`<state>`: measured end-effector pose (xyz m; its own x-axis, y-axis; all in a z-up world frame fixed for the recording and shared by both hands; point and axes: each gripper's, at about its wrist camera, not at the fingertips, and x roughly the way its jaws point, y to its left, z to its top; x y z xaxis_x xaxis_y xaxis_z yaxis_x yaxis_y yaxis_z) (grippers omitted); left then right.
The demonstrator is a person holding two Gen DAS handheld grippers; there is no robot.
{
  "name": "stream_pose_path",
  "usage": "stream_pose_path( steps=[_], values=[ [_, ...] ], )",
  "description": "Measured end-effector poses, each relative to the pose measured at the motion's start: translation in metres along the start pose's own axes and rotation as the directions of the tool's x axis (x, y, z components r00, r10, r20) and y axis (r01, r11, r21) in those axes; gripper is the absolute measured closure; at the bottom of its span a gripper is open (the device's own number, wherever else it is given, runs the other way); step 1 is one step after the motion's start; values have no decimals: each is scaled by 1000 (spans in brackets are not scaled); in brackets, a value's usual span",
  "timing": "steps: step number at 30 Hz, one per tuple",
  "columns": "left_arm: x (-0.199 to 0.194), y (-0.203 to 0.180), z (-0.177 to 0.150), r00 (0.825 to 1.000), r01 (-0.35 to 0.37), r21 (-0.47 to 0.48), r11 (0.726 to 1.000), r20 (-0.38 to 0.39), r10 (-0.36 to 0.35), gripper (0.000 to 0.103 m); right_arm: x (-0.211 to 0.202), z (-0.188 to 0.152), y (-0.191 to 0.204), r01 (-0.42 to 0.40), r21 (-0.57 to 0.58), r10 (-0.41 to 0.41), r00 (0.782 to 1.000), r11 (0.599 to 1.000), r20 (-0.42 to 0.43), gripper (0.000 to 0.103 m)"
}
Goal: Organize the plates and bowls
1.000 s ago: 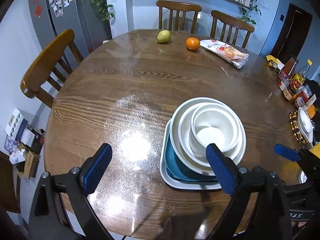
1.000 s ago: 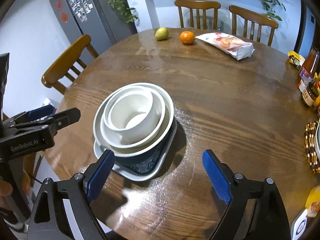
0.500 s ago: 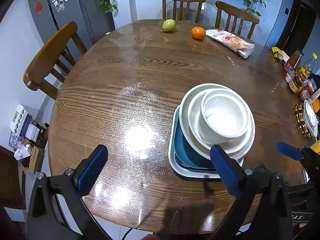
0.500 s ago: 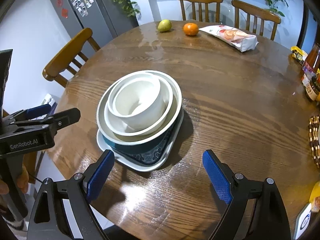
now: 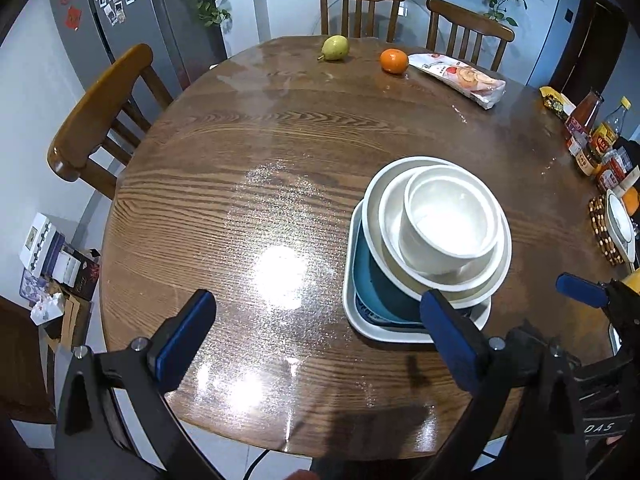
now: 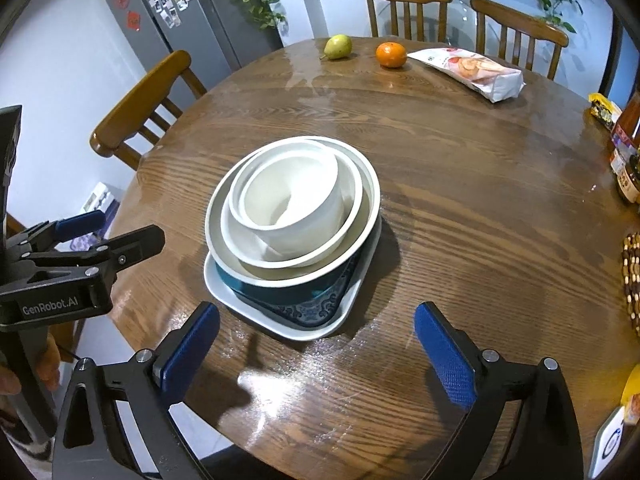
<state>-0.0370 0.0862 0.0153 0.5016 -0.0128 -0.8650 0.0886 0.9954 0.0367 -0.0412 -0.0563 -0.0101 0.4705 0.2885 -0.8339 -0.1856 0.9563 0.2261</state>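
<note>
Although both pairs of tongs hover over the near edge of the counter (image 6: 460, 184), neither touches the stack of dishes (image 6: 294, 232), which sits a little way in from that edge. From your left tongs (image 5: 320, 344) the stack lies ahead and to the right, partly behind the right-hand pad (image 5: 448, 336); these tongs are spread fully, nothing between them. From your right tongs (image 6: 316, 354) the stack lies straight ahead and slightly left, its near corner just beyond the gap. Their jaws are opening, also with nothing between them. The stack is nested: a small white bowl (image 6: 292, 200) tilted inside a wider bowl (image 6: 348, 224), inside a large blue-sided bowl (image 6: 280, 286), on a rounded square plate (image 6: 256, 316). Judged from this layout, your right hand has the straighter line to the stack.
</note>
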Motion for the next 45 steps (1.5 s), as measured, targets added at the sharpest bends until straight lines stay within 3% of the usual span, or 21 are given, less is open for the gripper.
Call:
stream_pose_path(
  steps=[2, 19, 45],
  values=[
    [0, -1, -2, 1000, -3, 7, 1000, 0, 3, 1, 0, -1, 0, 0, 4, 0, 1000, 1000, -3, 0],
    [-1, -6, -13, 1000, 13, 40, 999, -3, -12, 1, -11, -8, 4, 39, -4, -39, 999, 999, 18, 1],
    [10, 0, -26, 999, -42, 49, 998, -27, 43, 1, -3, 0, 10, 26, -1, -26, 1000, 1000, 13, 1]
  ],
)
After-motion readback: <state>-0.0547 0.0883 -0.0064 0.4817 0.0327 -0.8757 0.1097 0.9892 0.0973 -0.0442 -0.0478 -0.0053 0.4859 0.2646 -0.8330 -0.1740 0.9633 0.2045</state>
